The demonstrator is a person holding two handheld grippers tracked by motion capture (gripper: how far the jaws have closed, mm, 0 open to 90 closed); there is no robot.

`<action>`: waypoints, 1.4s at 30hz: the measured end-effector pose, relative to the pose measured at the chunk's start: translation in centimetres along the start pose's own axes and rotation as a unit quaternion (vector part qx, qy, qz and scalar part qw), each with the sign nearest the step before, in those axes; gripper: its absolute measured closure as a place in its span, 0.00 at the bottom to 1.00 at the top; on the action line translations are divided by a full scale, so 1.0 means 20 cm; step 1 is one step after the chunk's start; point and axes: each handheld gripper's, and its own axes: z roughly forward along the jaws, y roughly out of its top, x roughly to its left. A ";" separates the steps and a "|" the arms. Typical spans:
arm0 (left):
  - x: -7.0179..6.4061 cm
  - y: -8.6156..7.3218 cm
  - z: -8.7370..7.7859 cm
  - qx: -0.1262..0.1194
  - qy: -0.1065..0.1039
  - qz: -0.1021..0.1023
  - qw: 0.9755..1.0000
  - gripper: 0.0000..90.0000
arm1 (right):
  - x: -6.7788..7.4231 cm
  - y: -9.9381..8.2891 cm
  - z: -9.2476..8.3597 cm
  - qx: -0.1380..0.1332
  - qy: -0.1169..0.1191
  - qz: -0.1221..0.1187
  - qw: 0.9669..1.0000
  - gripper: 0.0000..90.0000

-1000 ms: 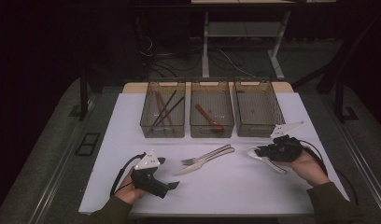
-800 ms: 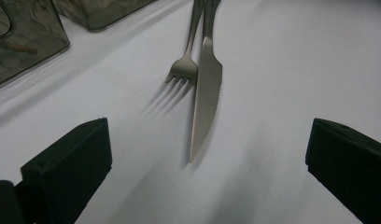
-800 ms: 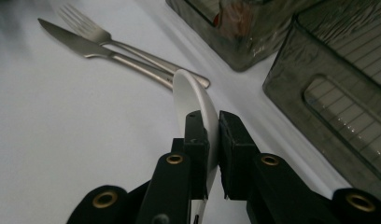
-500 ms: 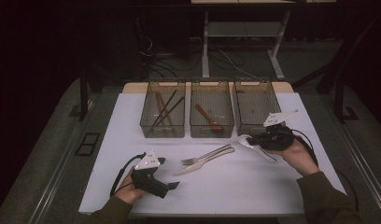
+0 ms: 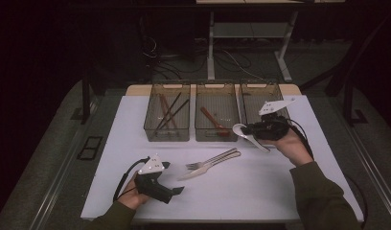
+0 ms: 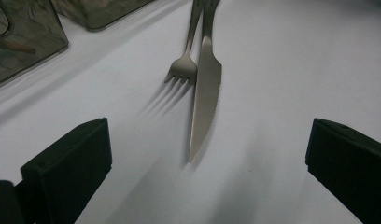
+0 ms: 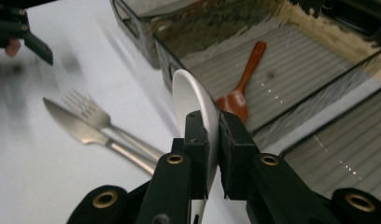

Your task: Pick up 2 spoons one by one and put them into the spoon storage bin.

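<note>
On the white table top (image 5: 280,191) three clear plastic bins stand in a row along the far edge. Left bin (image 5: 167,115): holds dark chopsticks (image 5: 170,111). Middle bin (image 5: 217,114): holds a reddish-brown wooden spoon (image 5: 213,120), lying flat on the ribbed floor. Right bin (image 5: 257,98): contents cannot be determined. Surrounding room: dark, with grey floor, table legs and loose cables behind the table.

At mid-table a metal fork (image 5: 209,159) and a metal table knife (image 5: 210,166) lie side by side, touching along their handles, tips toward the person's left.

Right gripper (image 5: 253,130): raised off the surface, in front of the gap between the middle and right bins. Its jaws are clamped on a white ceramic soup spoon (image 5: 245,134). The right gripper view shows the spoon (image 7: 198,112) held on edge between the two pads, bowl projecting past the jaw tips toward the middle bin, handle running back under the gripper body. The spoon touches nothing else.

Left gripper (image 5: 177,190): resting low at the near left of the table, in the person's hand. Its jaws stand wide apart with nothing between them. The left gripper view shows the knife tip (image 6: 193,156) and fork tines (image 6: 181,72) ahead of the jaws, clear of both pads.
</note>
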 end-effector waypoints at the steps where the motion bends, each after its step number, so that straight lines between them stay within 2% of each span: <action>1: 0.00 0.00 0.00 0.000 0.000 0.000 1.000 0.00 | 0.00 0.02 0.01 -0.006 0.000 0.000 1.000 0.91; 14: 0.00 0.00 0.00 0.000 -0.002 0.000 1.000 0.00 | -0.03 0.29 0.16 -0.001 -0.008 -0.012 1.000 0.91; 20: 0.00 0.00 0.00 -0.002 -0.002 -0.002 1.000 0.00 | -0.06 0.37 0.25 0.008 -0.014 -0.013 1.000 0.91; 25: 0.00 0.00 0.00 -0.003 -0.002 -0.001 1.000 0.00 | -0.10 0.41 0.34 0.017 -0.023 -0.005 1.000 0.91; 32: 0.00 0.00 -0.01 -0.002 -0.003 0.002 1.000 0.00 | -0.14 0.41 0.47 0.034 -0.029 0.001 0.999 0.91; 36: -0.01 0.00 0.00 -0.006 -0.004 -0.002 1.000 0.00 | -0.13 0.38 0.54 0.055 -0.023 0.004 0.998 0.91; 38: -0.01 0.00 0.00 -0.004 -0.004 0.001 1.000 0.00 | -0.12 0.37 0.57 0.068 -0.011 0.004 0.998 0.91; 39: 0.00 0.00 -0.01 -0.004 -0.004 0.002 1.000 0.00 | -0.12 0.36 0.58 0.075 -0.008 0.000 0.997 0.89; 40: 0.00 0.00 -0.01 -0.004 -0.004 0.002 1.000 0.00 | -0.11 0.36 0.58 0.077 -0.005 0.001 0.997 0.82; 42: -0.01 0.00 0.00 -0.006 -0.005 -0.001 1.000 0.00 | -0.11 0.35 0.58 0.070 0.014 0.009 0.997 0.72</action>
